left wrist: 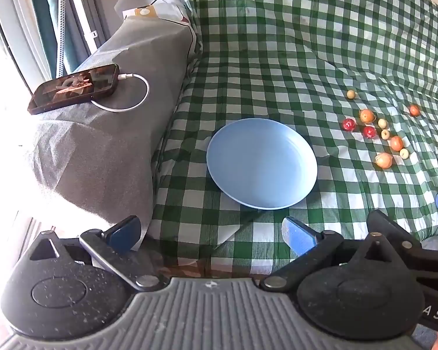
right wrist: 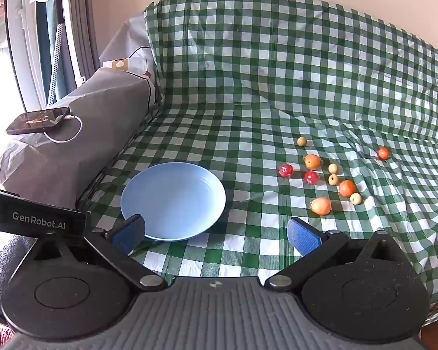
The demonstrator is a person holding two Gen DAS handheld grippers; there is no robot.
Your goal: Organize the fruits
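Both my claws are hanging over the near edge of the bed, spread wide with nothing in them: left claw (left wrist: 211,233) and right claw (right wrist: 216,234). The blue plate (right wrist: 173,201) sits bare on the green check cloth (right wrist: 248,93), towards the near edge and just ahead of my right claw. The fruits (right wrist: 321,179) are scattered loose on the cloth to the right of the plate, well apart from it, reds, oranges and small pale ones. One orange fruit (right wrist: 383,153) lies off alone further right. At the left edge there's a grey cushion (left wrist: 102,134) with a phone (left wrist: 73,89) on it, cable plugged in.
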